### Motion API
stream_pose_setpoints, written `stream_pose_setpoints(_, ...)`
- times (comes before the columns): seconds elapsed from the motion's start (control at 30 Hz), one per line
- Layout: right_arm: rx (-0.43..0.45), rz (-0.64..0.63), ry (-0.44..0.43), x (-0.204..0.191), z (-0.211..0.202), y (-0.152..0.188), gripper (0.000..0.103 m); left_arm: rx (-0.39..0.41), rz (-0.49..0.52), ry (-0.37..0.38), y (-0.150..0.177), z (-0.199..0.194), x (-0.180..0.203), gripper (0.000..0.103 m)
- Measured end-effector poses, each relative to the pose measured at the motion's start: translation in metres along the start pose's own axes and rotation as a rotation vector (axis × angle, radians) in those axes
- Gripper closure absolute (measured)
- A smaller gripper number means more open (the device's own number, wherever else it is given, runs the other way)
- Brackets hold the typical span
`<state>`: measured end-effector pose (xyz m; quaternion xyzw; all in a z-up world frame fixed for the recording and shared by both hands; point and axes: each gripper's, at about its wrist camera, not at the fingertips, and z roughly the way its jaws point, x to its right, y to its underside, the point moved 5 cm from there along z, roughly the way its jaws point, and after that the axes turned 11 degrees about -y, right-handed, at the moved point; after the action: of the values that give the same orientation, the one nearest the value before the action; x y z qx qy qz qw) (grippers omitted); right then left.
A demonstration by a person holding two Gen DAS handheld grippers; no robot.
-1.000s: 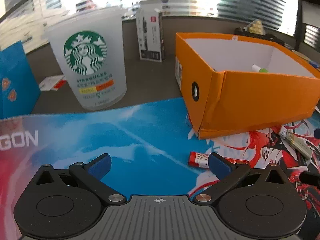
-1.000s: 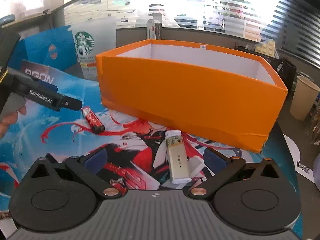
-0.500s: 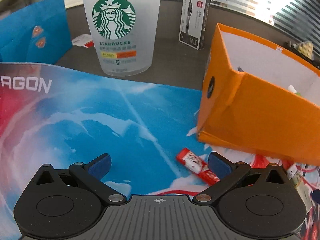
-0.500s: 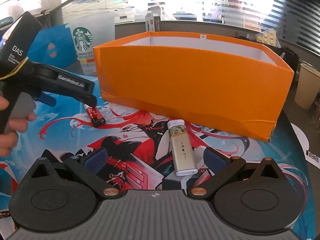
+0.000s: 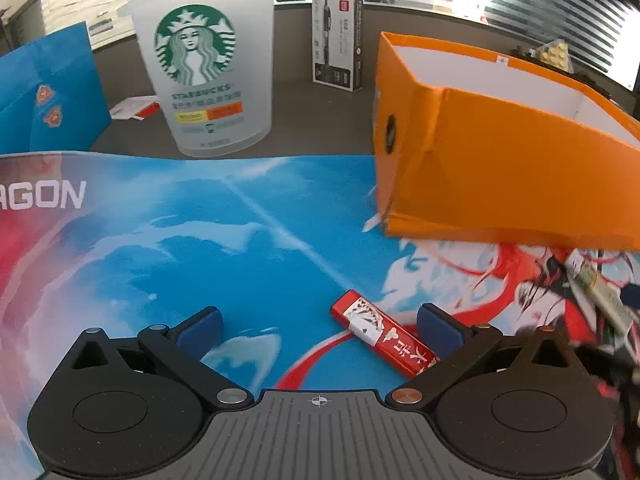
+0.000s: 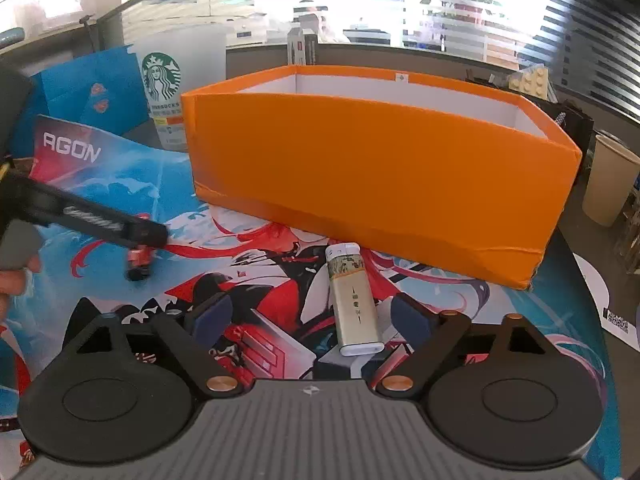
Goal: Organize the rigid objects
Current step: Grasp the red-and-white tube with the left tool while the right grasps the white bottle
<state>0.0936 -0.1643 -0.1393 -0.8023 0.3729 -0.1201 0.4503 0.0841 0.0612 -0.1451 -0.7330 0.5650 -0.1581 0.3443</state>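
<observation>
A grey desk by bright, blind-covered windows carries a printed blue and red desk mat [image 5: 248, 216], and the orange box [image 6: 376, 184] standing on the mat is the landmark here.

Far to the left of the box leans a blue paper bag [image 5: 48, 92]. Nearer the box on that side stands a frosted plastic cup [image 5: 202, 60] with a green logo, and behind the box's left corner a small pen carton [image 5: 338, 40] stands upright on the bare desk.

In front of the box's left corner lies a red lighter [image 5: 384, 336], flat on the mat. The left gripper [image 5: 318, 326] hangs low over it with its jaws spread wide; the lighter sits inside the gap, up against the right-hand finger, and is not pinched.

In front of the box's long wall lies a cream lighter [image 6: 354, 300], lengthwise toward the camera. The right gripper [image 6: 310, 316] straddles it. Its jaws have just been closing but are not yet pressed on the lighter, which lies between them with a gap on each side.

To the right of the box stands a paper cup [image 6: 606, 180] on the desk.

As for progress, both lighters are outside the box, so I judge this to be mid-task: each tool is lined up for a grasp, and closing, lifting and dropping into the box are left. From these angles the box's floor is hidden, so what it already holds I cannot tell.
</observation>
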Motion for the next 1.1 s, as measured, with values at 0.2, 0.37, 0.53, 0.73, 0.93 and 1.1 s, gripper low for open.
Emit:
stream_pose_setpoints(0.2, -0.002, 0.013, 0.056, 0.002, 0.003, -0.003, 0.051, 0.013, 0.015, 0.019, 0.005, 0.001, -0.02, 0.0)
stream_pose_setpoints(0.37, 0.003, 0.039, 0.087, 0.004, 0.003, -0.005, 0.074, 0.073, 0.026, 0.046, 0.011, -0.013, -0.013, 0.038)
stream_pose_setpoints(0.53, -0.003, 0.015, 0.114, 0.0, 0.003, -0.004, 0.079, 0.11, 0.054, 0.075, 0.013, -0.024, 0.002, 0.086)
stream_pose_setpoints(0.73, -0.002, -0.032, 0.143, -0.01, 0.002, -0.002, 0.082, 0.097, 0.011, 0.108, 0.013, -0.025, -0.004, 0.087)
stream_pose_setpoints(0.93, 0.027, -0.026, 0.137, -0.013, -0.007, -0.007, 0.082, 0.135, 0.009, 0.108, 0.006, -0.041, -0.007, 0.087)
stream_pose_setpoints(1.1, 0.04, -0.033, 0.139, -0.016, -0.013, -0.009, 0.082, 0.163, 0.012, 0.104, -0.001, -0.05, -0.007, 0.087)
